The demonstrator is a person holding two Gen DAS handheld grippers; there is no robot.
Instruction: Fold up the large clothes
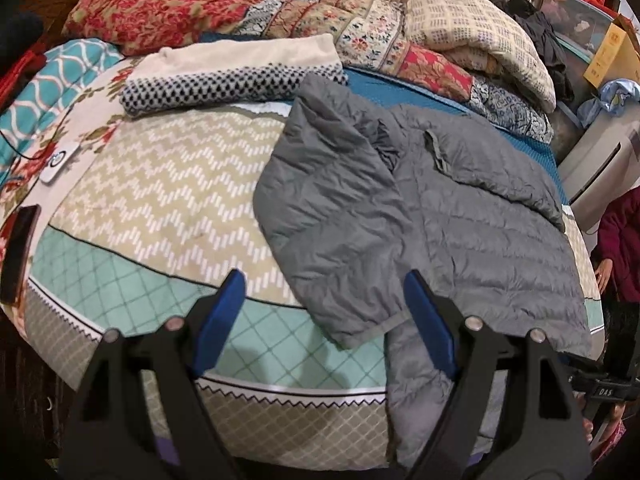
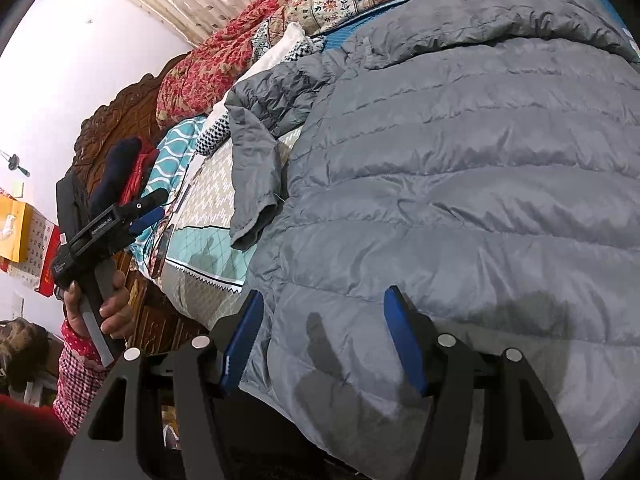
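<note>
A grey quilted puffer jacket (image 1: pixel 460 216) lies spread on the bed, its hem hanging over the front edge. One sleeve (image 1: pixel 328 208) is folded across its left side. My left gripper (image 1: pixel 324 284) is open and empty, held above the bed's front edge at the jacket's left side. My right gripper (image 2: pixel 322 300) is open and empty, just above the jacket's body (image 2: pixel 460 200) near its edge. The left gripper also shows in the right wrist view (image 2: pixel 150 208), held in a hand away from the jacket.
The bed has a zigzag-patterned cover (image 1: pixel 168 192). A folded cream and dotted blanket (image 1: pixel 232 76) and piled floral quilts (image 1: pixel 224 4) lie at the back. A phone (image 1: pixel 18 256) lies at the bed's left edge. Boxes and clothes (image 1: pixel 580 40) stand at right.
</note>
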